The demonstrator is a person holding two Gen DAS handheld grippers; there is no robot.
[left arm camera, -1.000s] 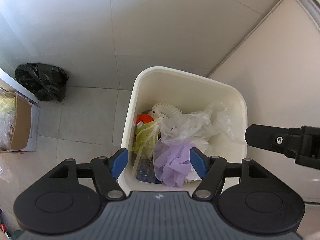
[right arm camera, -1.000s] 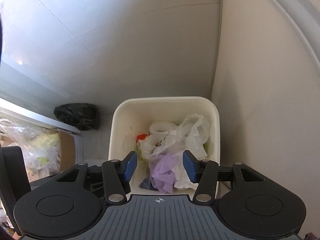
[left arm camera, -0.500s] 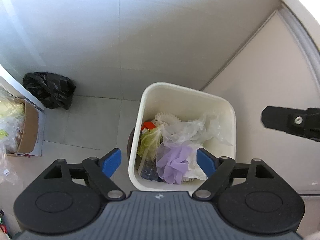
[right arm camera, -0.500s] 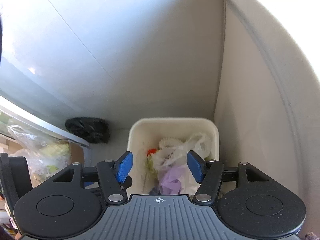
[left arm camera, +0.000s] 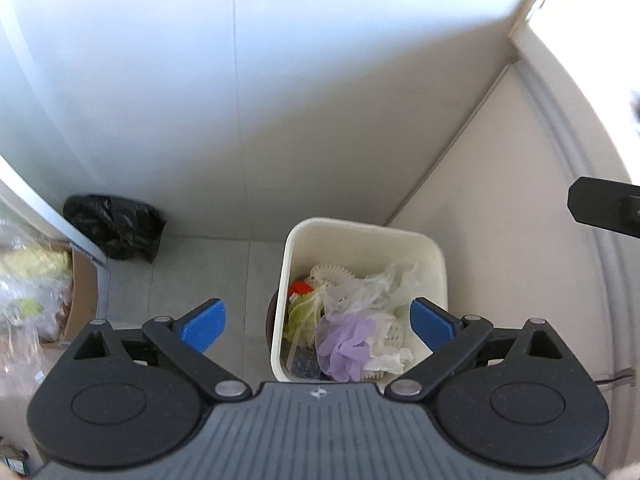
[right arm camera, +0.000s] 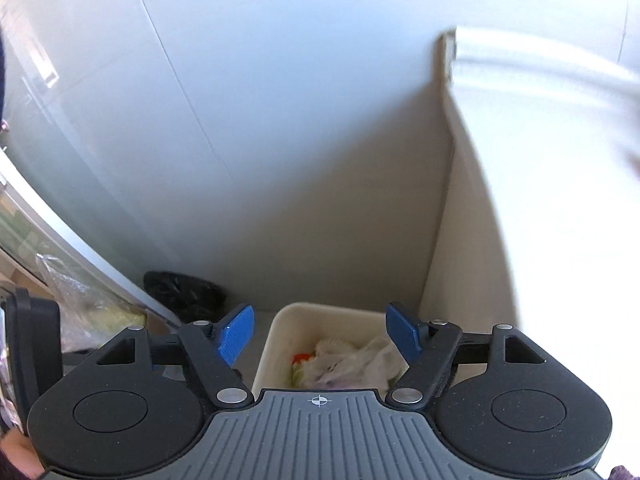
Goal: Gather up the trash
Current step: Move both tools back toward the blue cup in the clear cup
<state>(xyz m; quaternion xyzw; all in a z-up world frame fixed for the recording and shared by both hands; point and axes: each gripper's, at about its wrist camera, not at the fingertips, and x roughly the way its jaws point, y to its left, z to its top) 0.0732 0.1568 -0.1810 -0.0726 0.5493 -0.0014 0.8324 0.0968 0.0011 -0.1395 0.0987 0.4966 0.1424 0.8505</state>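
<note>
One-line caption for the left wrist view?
Open left hand-held gripper above a white bin of mixed trash, black bag on the floor beside.

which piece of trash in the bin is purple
The crumpled purple glove, near the front of the white bin. The bag behind it is clear plastic, and the scrap left of it is green.

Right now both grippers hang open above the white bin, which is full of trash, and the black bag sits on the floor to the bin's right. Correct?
Not quite. The black bag sits to the left of the white bin, against the wall, as the left wrist view shows. The rest holds: the left gripper and right gripper are both open above the trash-filled bin.
</note>
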